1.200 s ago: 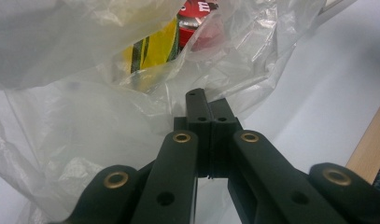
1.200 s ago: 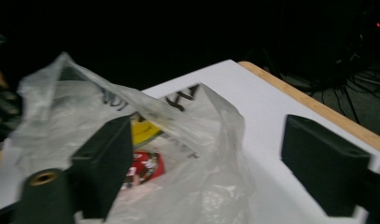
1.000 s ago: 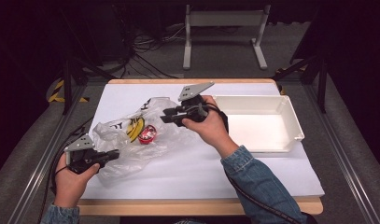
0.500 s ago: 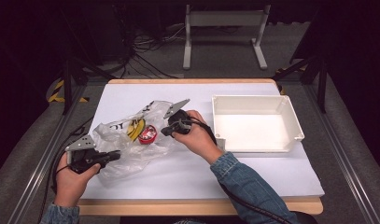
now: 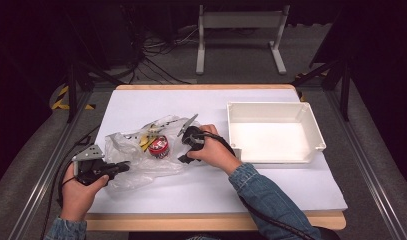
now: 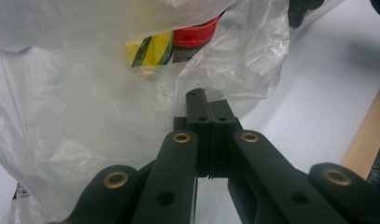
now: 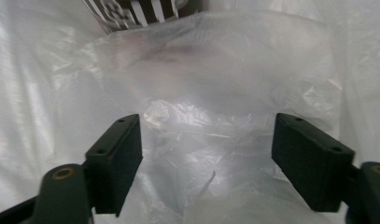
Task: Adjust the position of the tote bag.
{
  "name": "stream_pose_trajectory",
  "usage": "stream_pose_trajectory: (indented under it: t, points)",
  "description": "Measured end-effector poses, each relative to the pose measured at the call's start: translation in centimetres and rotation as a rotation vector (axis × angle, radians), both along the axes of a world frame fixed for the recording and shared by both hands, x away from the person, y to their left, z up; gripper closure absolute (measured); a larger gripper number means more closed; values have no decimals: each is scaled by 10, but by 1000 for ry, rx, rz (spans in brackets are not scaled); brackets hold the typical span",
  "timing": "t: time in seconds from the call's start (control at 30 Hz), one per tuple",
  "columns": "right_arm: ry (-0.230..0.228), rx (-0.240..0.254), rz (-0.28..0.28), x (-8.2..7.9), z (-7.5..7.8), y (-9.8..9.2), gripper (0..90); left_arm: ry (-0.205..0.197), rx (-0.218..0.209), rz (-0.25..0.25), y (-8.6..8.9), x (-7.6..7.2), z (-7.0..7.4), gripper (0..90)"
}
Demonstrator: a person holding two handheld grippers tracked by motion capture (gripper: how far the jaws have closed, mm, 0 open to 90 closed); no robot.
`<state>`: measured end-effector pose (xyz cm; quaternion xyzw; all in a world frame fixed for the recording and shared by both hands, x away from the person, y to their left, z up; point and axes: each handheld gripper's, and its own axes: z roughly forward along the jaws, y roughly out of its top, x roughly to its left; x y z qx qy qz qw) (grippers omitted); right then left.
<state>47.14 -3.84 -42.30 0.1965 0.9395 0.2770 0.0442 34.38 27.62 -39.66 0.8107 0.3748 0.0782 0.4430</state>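
I see the white table cover [image 5: 271, 200] with open room along its front and right margins; its wooden edge [image 5: 216, 221] borders the near side. The white tray [image 5: 236, 132] sits at right, well apart from the left gripper [image 5: 122, 167], its interior bare. The clear plastic bag [image 5: 136, 160] lies left of centre and holds 1 red-lidded can [image 5: 158, 146] beside a yellow packet [image 5: 144, 142]; print on both is unreadable. My left gripper has its jaws pressed together on the bag's film. My right gripper [image 7: 206, 158] sits at the bag's right edge; its jaws have just been opening and stand wide, with film between them but unpinched.
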Motion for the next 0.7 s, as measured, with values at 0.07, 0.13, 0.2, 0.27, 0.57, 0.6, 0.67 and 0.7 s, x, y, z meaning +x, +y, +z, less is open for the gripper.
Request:
stream_pose_trajectory:
  t: [0.07, 0.13, 0.2, 0.27, 0.57, 0.6, 0.67, 0.7]
  points:
    - [-18, 59, 7, -2, 14, -1, 219, -8, 0, 4, 1, 0, 1, 900]
    - [-37, 102, 21, -5, 27, -2, 248, -3, -14, 9, 1, -2, 2, 900]
    - [-57, 136, 51, -9, 42, -1, 310, -18, -15, 8, 1, -2, 4, 900]
    - [-74, 181, 80, -15, 60, 2, 526, -32, -5, 7, 1, -2, 5, 900]
    - [-125, 101, 59, 4, 67, 28, 899, -31, -18, 12, 2, -5, 6, 900]
    - [-131, 92, 57, 8, 64, 31, 899, -28, -22, 13, 2, -6, 6, 900]
    - [-127, 84, 45, 21, 54, 39, 899, -31, -18, 9, 4, -6, 6, 900]
    - [-125, 100, 45, 27, 49, 42, 897, -30, -21, 7, 4, -7, 5, 900]
